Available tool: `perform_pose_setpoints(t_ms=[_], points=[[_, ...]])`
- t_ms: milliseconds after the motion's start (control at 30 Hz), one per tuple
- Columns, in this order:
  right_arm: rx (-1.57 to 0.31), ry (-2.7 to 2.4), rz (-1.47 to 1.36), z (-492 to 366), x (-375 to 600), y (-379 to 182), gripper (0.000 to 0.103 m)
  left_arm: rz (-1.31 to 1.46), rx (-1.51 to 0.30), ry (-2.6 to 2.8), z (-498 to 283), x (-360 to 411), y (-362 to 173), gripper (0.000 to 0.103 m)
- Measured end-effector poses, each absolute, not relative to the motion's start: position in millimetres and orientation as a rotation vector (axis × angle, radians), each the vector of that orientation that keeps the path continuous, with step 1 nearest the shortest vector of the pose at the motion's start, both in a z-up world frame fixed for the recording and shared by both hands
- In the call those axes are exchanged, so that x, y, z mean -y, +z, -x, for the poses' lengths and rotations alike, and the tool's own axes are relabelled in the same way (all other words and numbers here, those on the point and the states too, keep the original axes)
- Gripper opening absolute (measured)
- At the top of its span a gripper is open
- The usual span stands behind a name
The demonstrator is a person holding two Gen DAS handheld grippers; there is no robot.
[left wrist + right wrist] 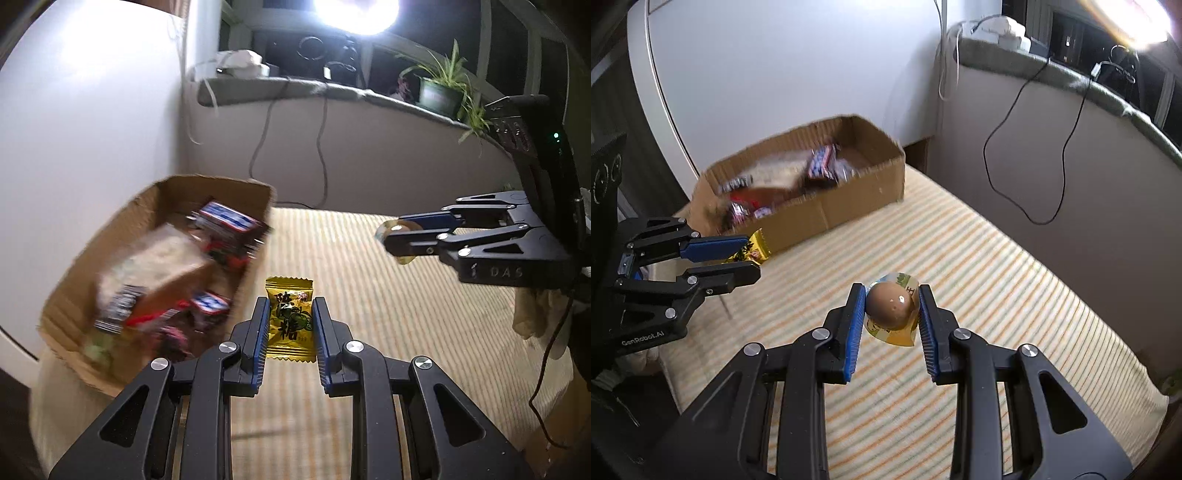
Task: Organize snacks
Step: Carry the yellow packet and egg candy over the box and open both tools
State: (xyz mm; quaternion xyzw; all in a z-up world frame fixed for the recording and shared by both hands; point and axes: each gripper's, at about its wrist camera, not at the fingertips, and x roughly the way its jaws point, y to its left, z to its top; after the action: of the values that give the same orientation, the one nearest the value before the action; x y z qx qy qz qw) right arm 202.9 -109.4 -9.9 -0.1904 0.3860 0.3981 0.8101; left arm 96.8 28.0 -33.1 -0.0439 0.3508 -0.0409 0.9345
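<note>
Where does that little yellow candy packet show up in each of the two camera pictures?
Left wrist view: the yellow candy packet sits low in the centre, clamped between the left hand-held gripper.
Right wrist view: the packet pokes out at the left edge, halfway down, from that same gripper.
Shared landmark: the cardboard box of snacks, just behind the packet in both.

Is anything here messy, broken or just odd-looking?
Nothing spilled or broken. The cardboard box has ragged, torn-looking edges, and its snacks lie jumbled in a heap. The left gripper holds a yellow candy packet; the right gripper holds a packaged brown egg.
</note>
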Motion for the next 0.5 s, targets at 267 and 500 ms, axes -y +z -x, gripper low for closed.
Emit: perform_pose_setpoints(t_ms=[267,500], points=[[-0.786,0.884,0.389,-220,64,10,0.029,0.096,-0.693,-0.020,-110,-78,-21,0.021],[-0.784,0.907,0.381,-238,22,12,0.029,0.100,-0.691,0.012,-134,-112,-15,0.021]])
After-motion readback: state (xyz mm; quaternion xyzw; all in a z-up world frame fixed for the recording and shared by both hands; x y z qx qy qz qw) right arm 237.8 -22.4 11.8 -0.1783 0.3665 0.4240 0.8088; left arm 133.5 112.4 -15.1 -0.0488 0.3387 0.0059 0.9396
